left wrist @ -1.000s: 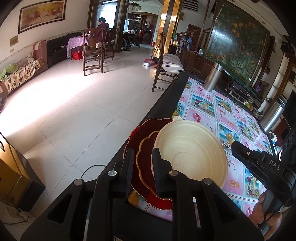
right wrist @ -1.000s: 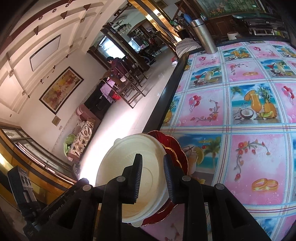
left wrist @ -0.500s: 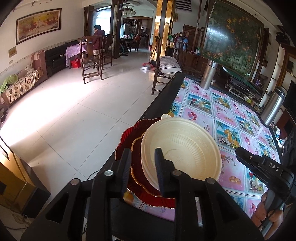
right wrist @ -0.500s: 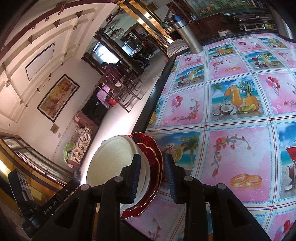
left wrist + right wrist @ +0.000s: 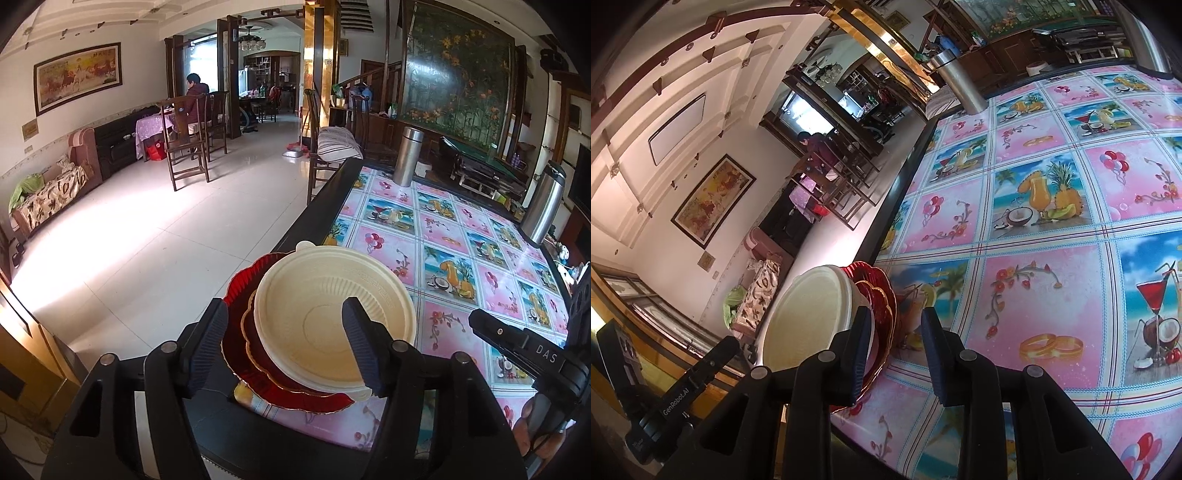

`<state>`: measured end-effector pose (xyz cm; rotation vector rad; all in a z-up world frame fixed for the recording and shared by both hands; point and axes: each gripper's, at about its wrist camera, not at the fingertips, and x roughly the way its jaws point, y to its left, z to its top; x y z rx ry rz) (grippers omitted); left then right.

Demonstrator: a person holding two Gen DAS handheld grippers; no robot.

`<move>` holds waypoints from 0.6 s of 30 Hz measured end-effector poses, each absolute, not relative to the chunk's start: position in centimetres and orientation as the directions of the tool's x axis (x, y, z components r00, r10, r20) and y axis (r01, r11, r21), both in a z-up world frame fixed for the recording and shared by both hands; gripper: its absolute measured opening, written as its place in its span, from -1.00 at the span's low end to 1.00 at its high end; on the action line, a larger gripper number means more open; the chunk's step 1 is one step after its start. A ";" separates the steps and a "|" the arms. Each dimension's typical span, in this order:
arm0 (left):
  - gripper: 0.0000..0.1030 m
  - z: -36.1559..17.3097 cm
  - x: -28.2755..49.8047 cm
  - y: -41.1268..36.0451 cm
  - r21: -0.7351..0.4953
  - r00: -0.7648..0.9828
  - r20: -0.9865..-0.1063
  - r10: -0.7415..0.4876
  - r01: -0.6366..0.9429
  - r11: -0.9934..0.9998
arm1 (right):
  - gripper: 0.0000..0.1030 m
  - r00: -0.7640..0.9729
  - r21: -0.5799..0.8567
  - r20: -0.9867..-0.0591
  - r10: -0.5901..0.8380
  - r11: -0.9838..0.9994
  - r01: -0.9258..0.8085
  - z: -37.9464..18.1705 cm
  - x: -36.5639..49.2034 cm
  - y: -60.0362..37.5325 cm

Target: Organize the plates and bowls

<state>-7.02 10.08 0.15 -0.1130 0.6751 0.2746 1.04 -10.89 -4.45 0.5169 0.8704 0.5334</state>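
A cream bowl (image 5: 325, 317) sits on two red scalloped plates (image 5: 243, 291) at the near left corner of the table. My left gripper (image 5: 284, 310) hovers just in front of this stack and its jaws are opening. The stack's near rim shows in the wide gap, and neither pad presses on it. In the right wrist view the bowl (image 5: 809, 314) and the red plates (image 5: 877, 291) lie left of my right gripper (image 5: 895, 314). That gripper keeps a narrow gap with only tablecloth behind it and holds nothing.
A pink and blue picture tablecloth (image 5: 443, 236) covers the dark-edged table (image 5: 314, 206). Two steel flasks (image 5: 408, 157) (image 5: 545, 206) stand at its far end. Tiled floor drops away to the left, with wooden chairs and a seated person (image 5: 194, 99) far back.
The left jaws have spread from a narrow gap to a wide one and drawn back from the stack. The right gripper slid right, so the stack now sits left of its fingers.
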 end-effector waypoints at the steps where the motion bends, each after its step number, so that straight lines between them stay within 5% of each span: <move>1: 0.40 0.3 -7.1 9.7 -0.002 0.749 -0.622 0.226 -0.291 0.957 | -0.40 0.537 0.617 -0.564 0.627 0.753 -0.231 -4.3 0.8 -11.0; 18: 0.58 1.1 -6.8 4.7 0.087 0.788 -0.559 0.260 -0.256 0.963 | -0.32 0.589 0.559 -0.469 0.658 0.738 -0.379 -1.7 -2.4 -12.0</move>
